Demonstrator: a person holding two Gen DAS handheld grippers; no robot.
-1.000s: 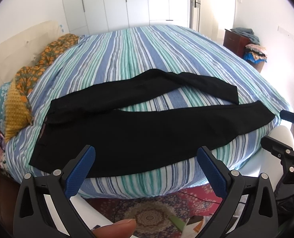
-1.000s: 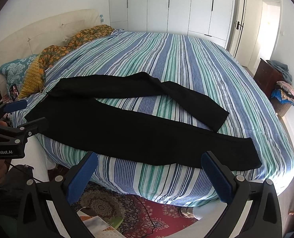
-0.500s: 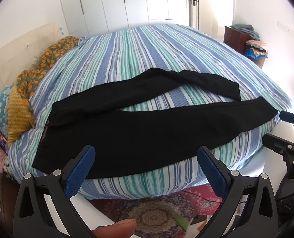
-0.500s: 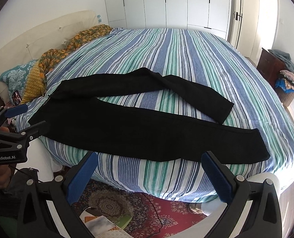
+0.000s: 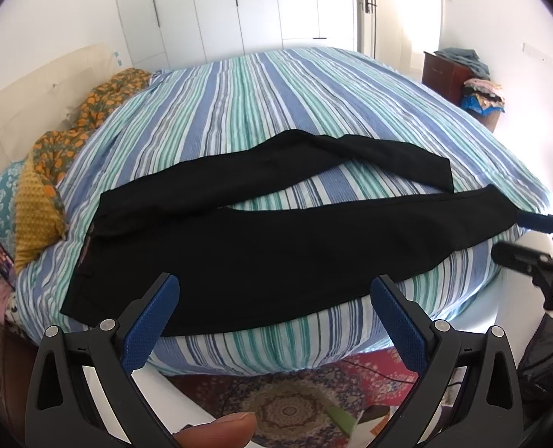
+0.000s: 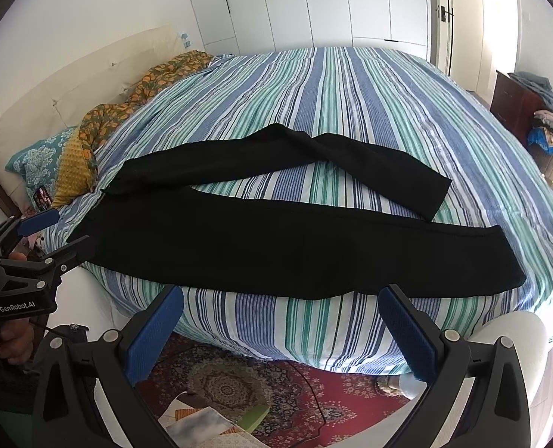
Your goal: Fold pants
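Note:
Black pants (image 5: 261,246) (image 6: 261,239) lie flat on a striped bed, waistband at the left, the two legs spread apart toward the right. The far leg bends and ends short of the near leg's hem. My left gripper (image 5: 272,298) hangs open at the bed's near edge, just before the near leg's middle, holding nothing. My right gripper (image 6: 282,311) is open too, in front of the near leg, nothing between its blue pads. Each gripper shows at the edge of the other's view: the right gripper (image 5: 530,239) beside the hem, the left gripper (image 6: 56,235) by the waistband.
The striped bedcover (image 6: 351,104) spans the bed. Pillows and an orange patterned cloth (image 6: 127,112) lie by the headboard at left. A dark cabinet with piled clothes (image 6: 530,112) stands at right. A red patterned rug (image 6: 276,392) with papers lies below. White wardrobes fill the back wall.
Both grippers have risen and moved slightly closer to the bed, so the pants sit lower and larger in view. The pants have not moved; both grippers stay open.

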